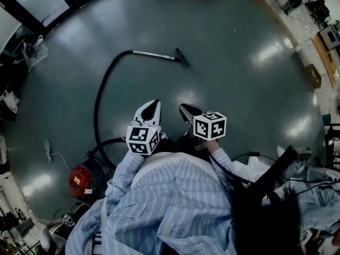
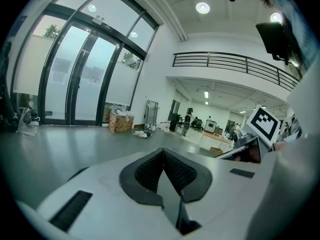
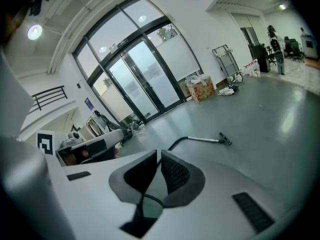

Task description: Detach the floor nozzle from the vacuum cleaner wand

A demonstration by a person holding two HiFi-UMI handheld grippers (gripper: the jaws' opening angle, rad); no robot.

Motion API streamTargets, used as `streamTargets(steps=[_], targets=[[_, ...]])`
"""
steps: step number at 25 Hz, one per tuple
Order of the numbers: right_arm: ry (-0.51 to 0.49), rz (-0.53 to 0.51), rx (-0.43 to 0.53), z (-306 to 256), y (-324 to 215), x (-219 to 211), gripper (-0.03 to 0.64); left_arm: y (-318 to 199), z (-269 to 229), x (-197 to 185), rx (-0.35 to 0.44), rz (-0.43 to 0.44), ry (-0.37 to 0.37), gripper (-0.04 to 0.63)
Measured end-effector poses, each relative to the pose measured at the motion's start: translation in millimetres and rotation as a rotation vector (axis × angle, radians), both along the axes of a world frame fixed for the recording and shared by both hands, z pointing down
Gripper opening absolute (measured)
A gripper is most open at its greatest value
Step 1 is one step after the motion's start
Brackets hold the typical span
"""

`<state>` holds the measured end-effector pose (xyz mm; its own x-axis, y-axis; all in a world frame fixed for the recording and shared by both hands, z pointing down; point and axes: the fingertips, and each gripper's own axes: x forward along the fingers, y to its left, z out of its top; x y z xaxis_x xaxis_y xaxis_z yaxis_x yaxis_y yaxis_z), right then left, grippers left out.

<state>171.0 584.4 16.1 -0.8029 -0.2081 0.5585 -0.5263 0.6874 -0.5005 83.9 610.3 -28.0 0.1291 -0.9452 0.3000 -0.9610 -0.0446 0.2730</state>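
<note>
Left gripper (image 1: 153, 106) and right gripper (image 1: 186, 109), jaws clenched empty, point side by side, seemingly slightly downward.

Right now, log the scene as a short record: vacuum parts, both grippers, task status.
floor nozzle: attached to wand end, on the floor
wand: lying flat, joined to black hose
canister: red, at the person's left
left gripper: shut, empty
right gripper: shut, empty
status: not started; both grippers well short of the nozzle
</note>
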Motion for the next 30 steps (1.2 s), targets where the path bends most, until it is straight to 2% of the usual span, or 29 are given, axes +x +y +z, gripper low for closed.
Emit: streamTargets(steps=[12, 19, 25, 30], targets=[[0.023, 0.064, -0.001, 10.0, 0.2, -27.5, 0.031, 11.6, 12.6, -39.3, -0.009, 0.004, 0.02, 0.006], [0.068, 0.057, -0.002, 26.2, -3.6, -29.9, 0.031, 7.0, 42.8, -49.8, -0.062, 0.002, 0.061, 0.006], [0.078, 0.064, -0.086, 42.0, -42.5, -22.3, 0.031, -34.1, 51.7, -42.1, -0.104, 0.006, 0.064, 0.006], [0.084, -0.003, -0.089, 50.0, -102.8, -54.9, 0.031, -84.7, 56.4, -72.3, -0.119, -0.046, 0.034, 0.006]])
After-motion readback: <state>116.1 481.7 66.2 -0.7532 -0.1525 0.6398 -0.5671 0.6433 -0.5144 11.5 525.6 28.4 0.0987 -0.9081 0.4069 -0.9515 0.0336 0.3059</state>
